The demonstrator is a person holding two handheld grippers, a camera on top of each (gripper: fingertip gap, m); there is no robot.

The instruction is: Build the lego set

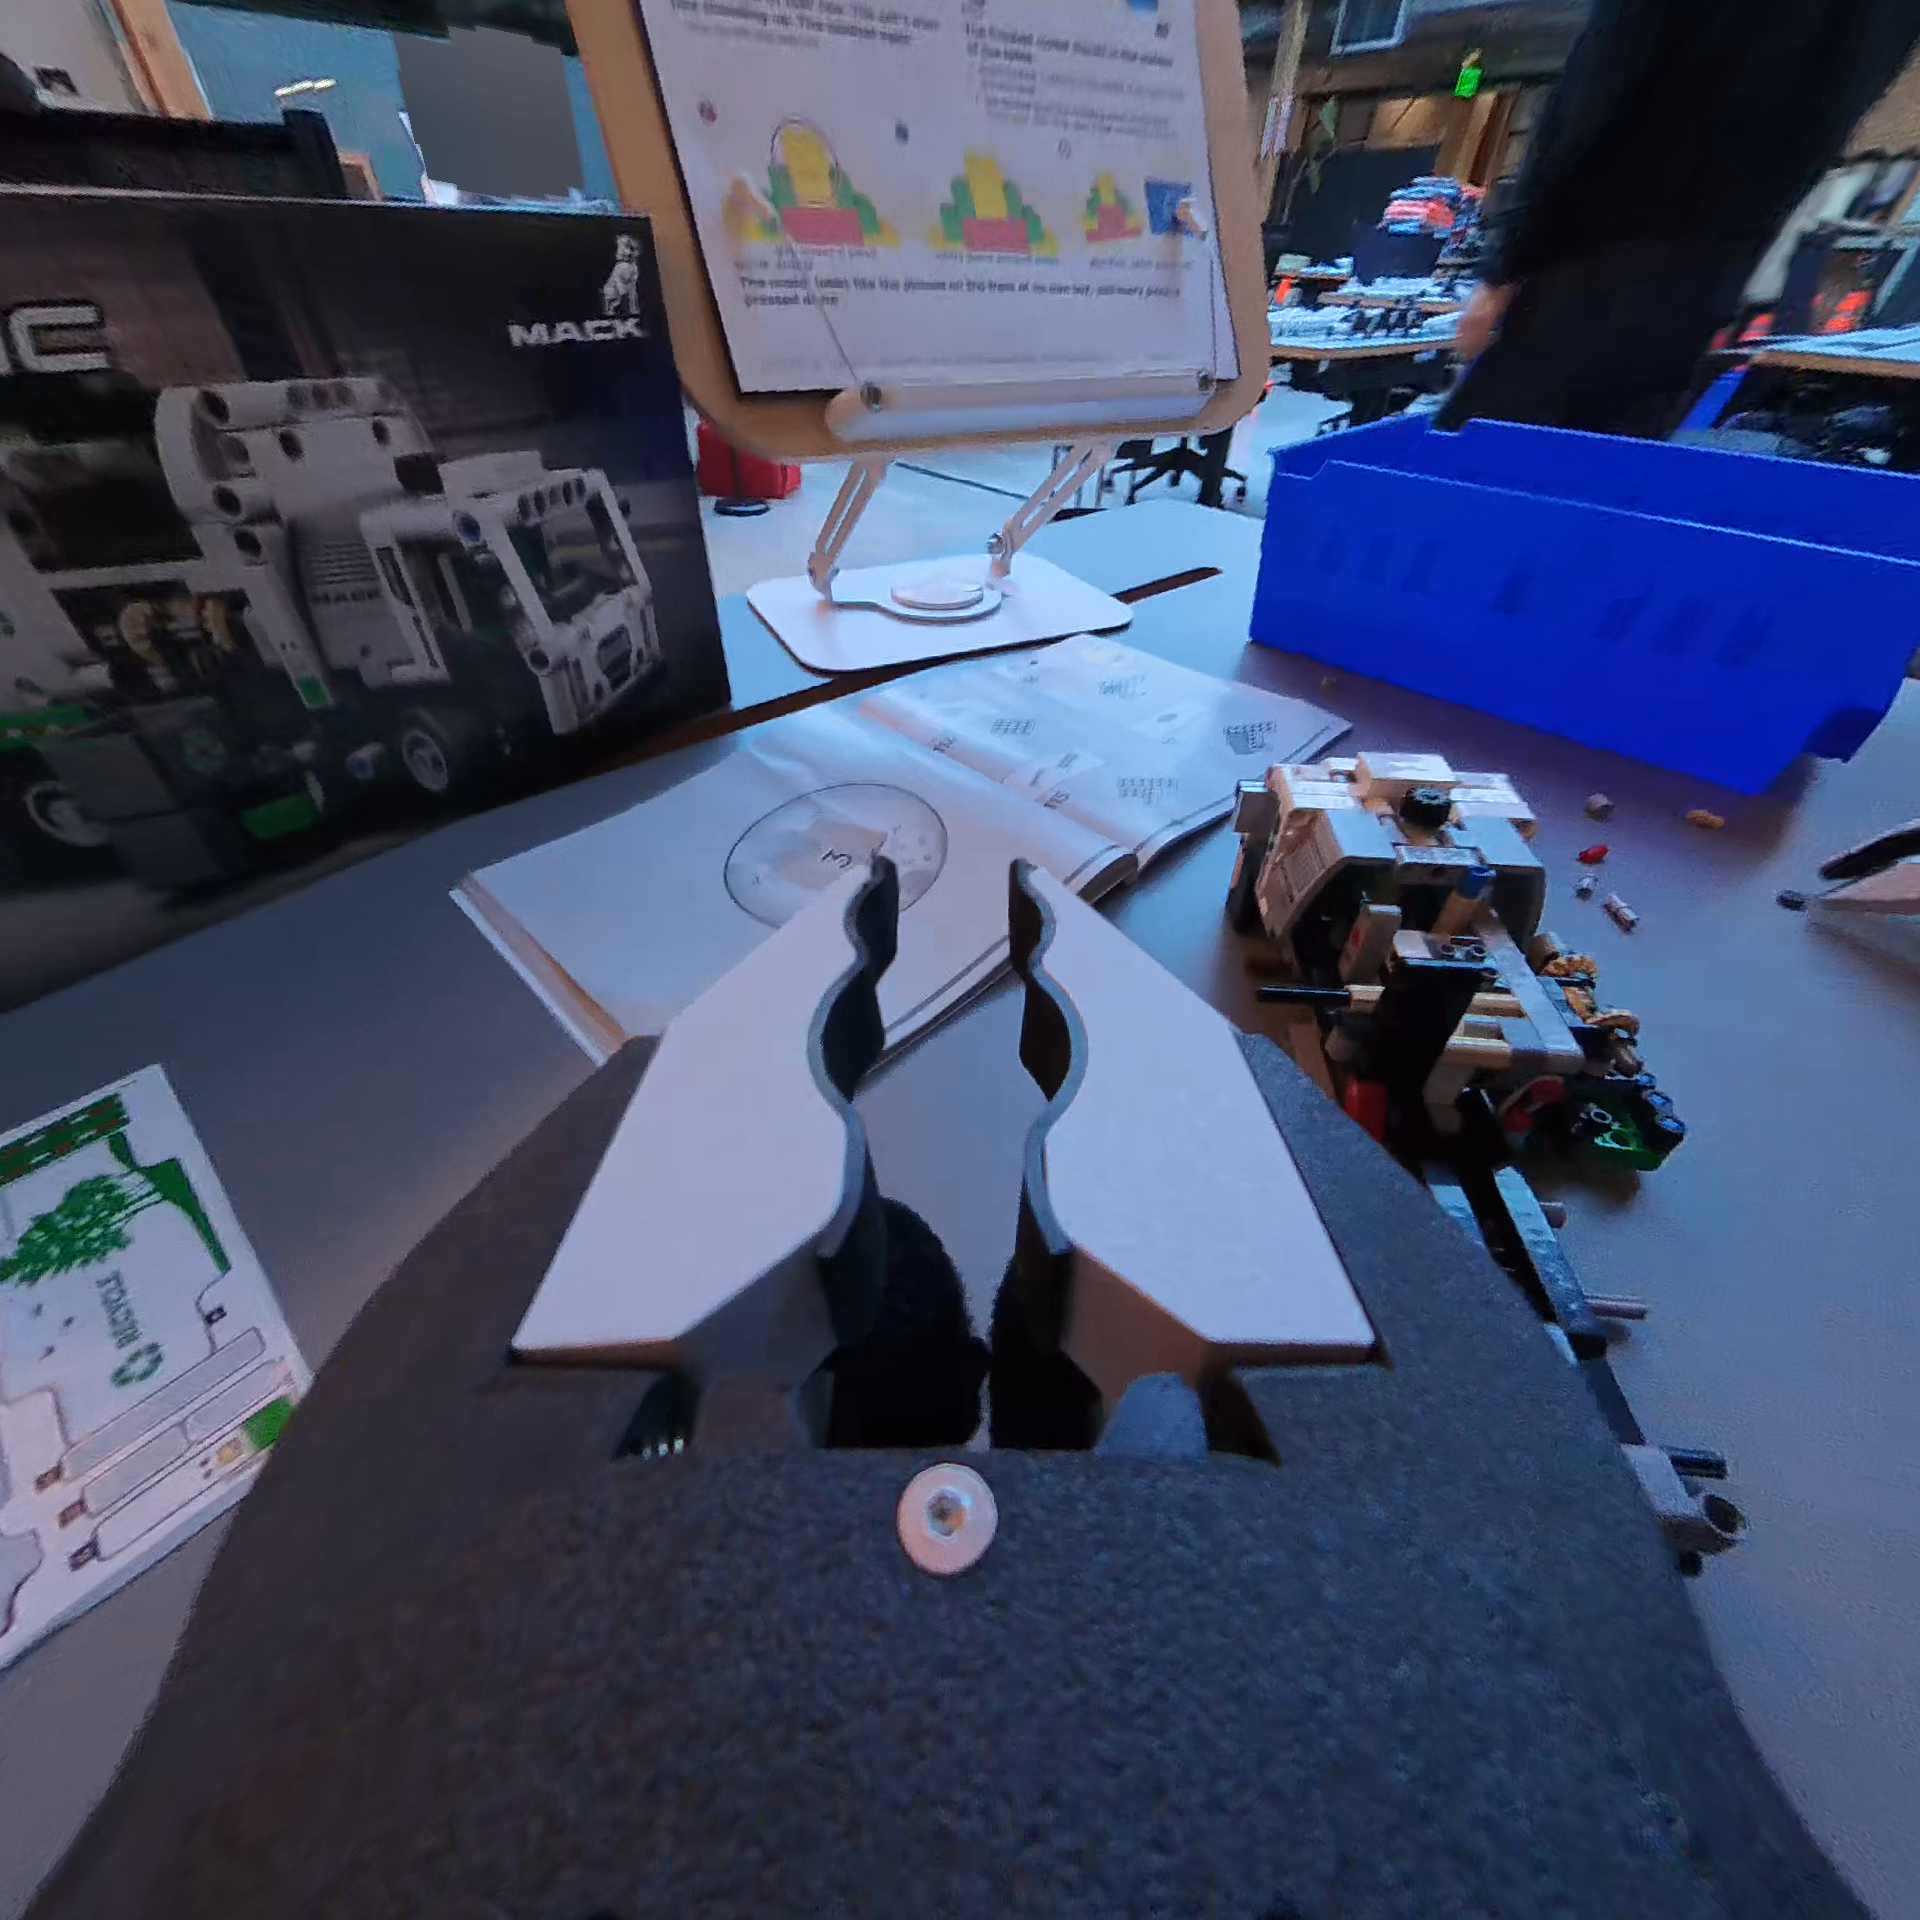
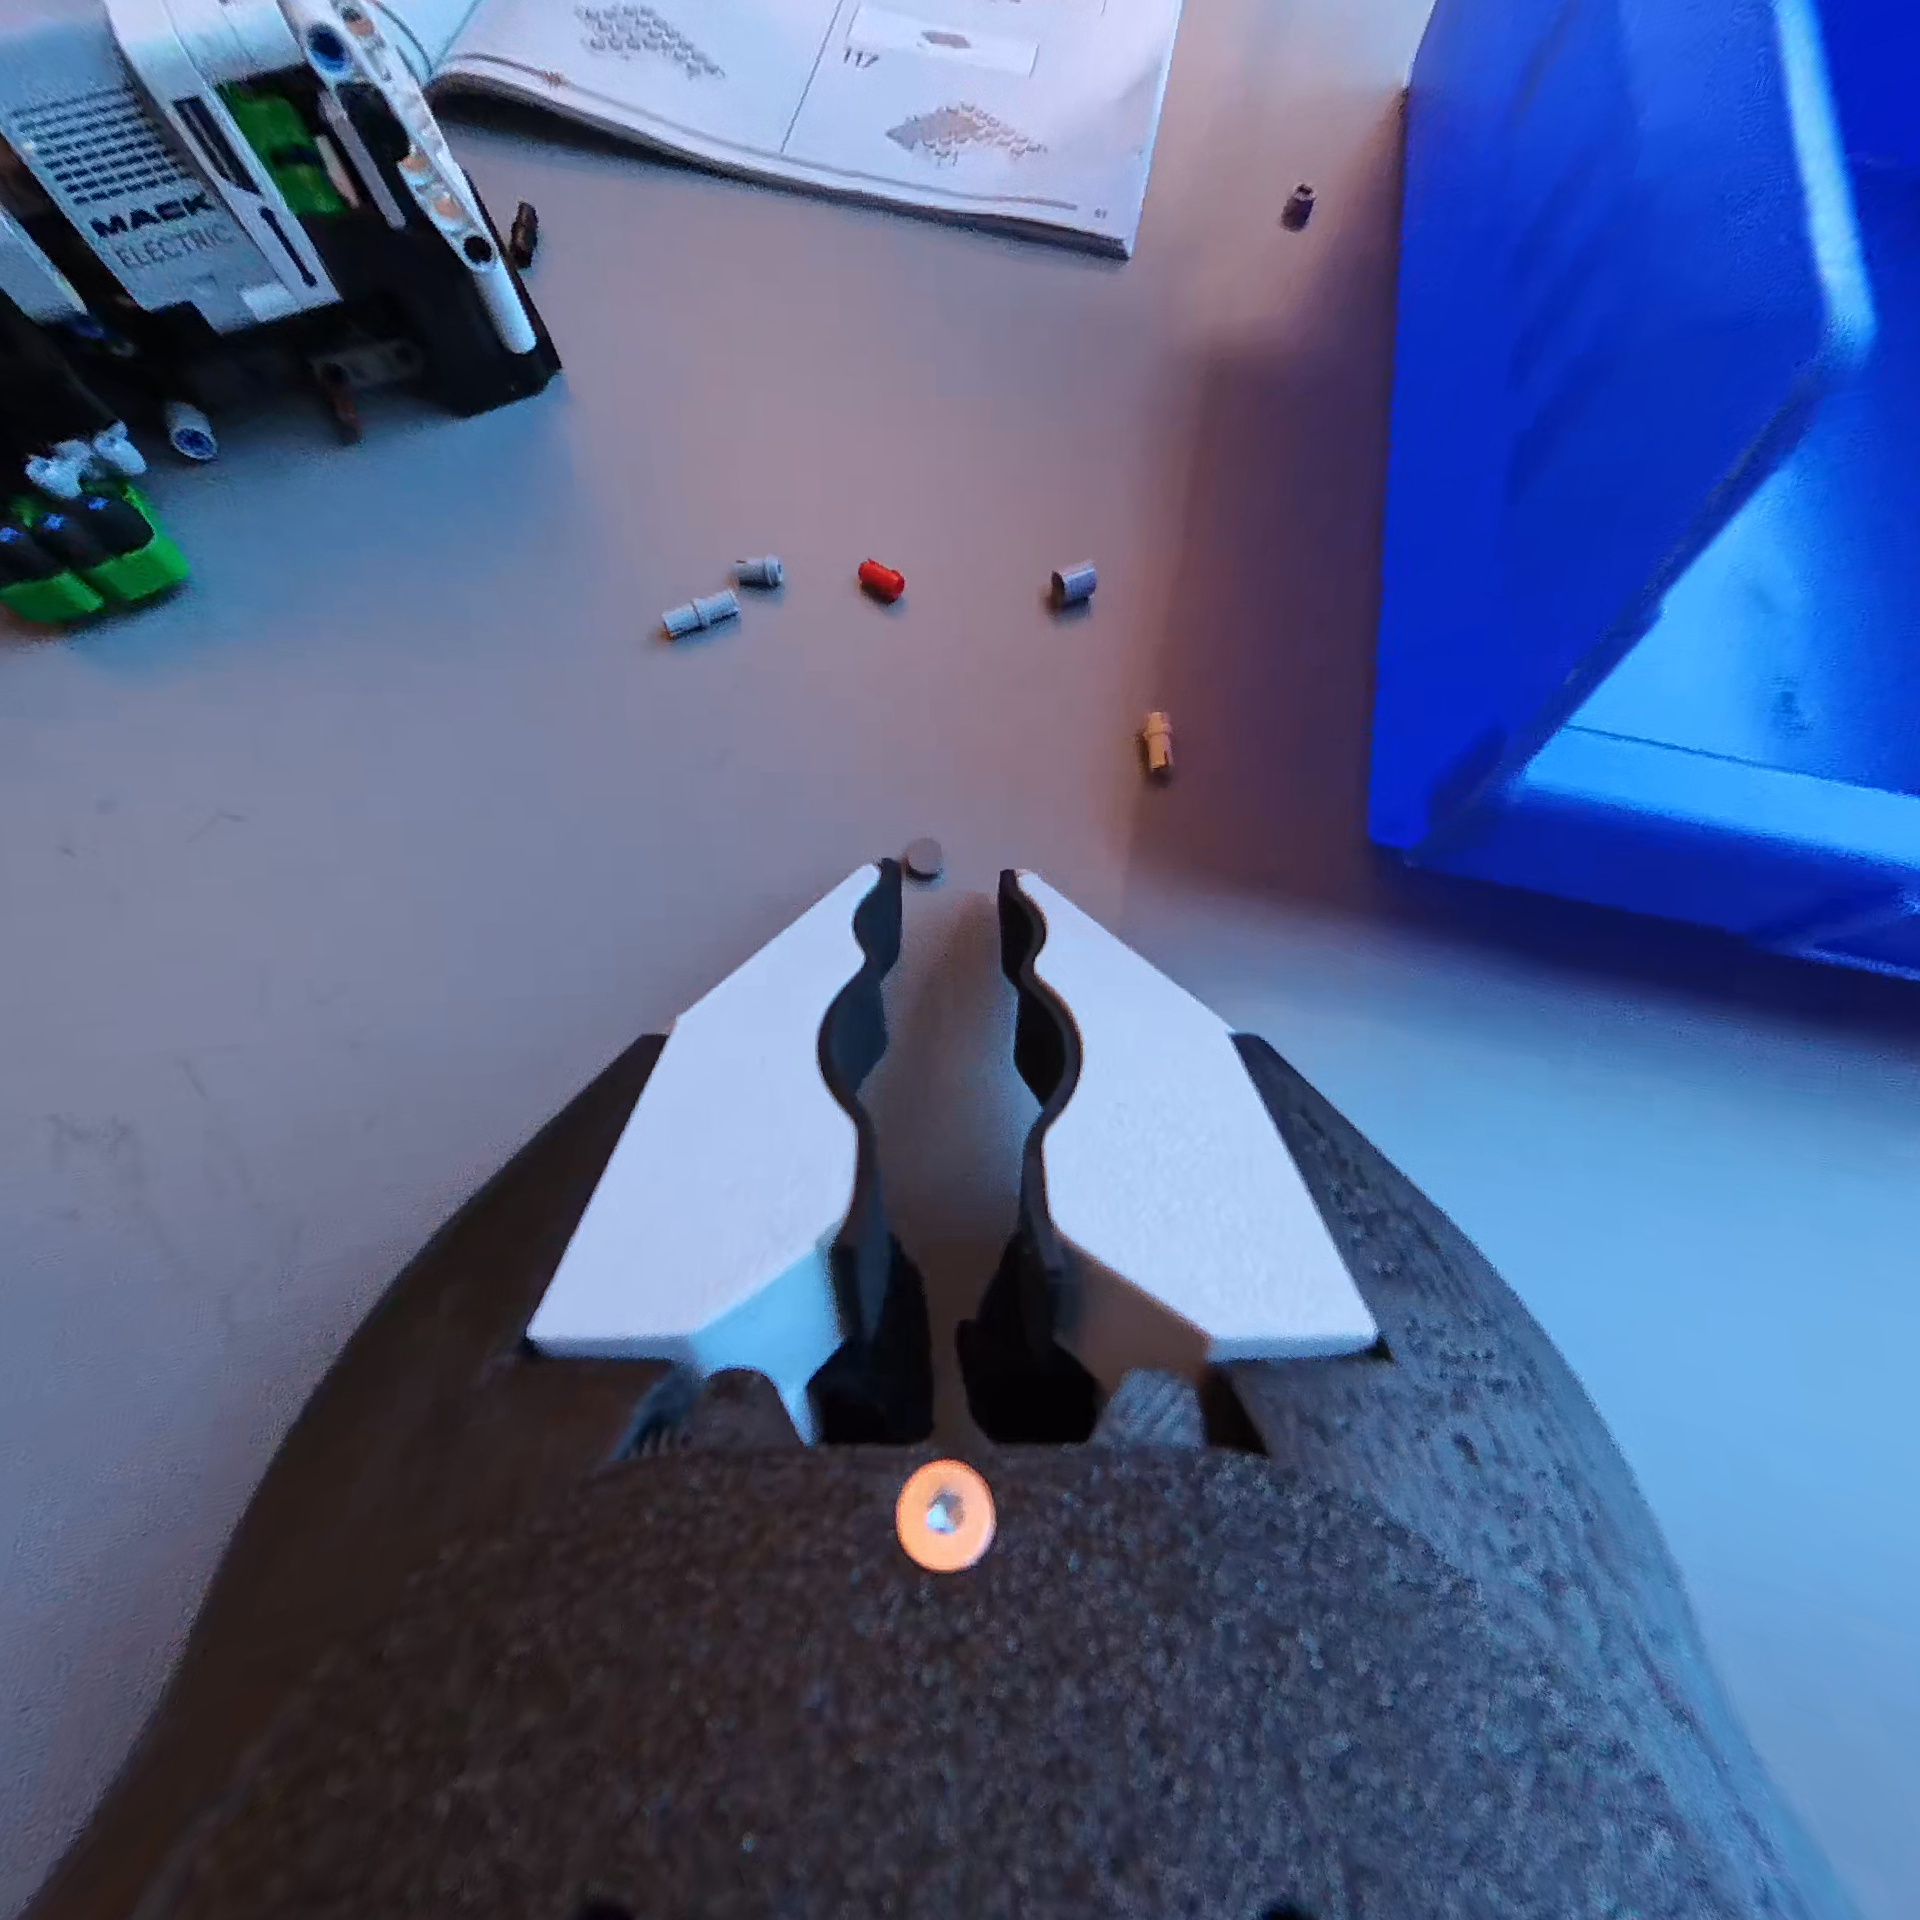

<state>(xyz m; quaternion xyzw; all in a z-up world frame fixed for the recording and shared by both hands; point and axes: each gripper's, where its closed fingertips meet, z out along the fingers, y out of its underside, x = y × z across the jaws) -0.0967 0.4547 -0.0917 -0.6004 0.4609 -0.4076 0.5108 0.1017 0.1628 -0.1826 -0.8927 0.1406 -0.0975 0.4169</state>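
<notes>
Just ahead of the right gripper (image 2: 948,871) fingertips, which stand apart and empty, lies a tiny round grey piece (image 2: 923,858) — light, hard, likely slippery, best pinched across its rim. Left gripper (image 1: 948,868) also gapes empty — half-built truck (image 1: 1423,935) right of it.

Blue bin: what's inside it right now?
The blue bin lies tipped with its opening facing sideways; the visible inner floor looks bare. Its far corners are out of frame, so small pieces there cannot be ruled out.
</notes>
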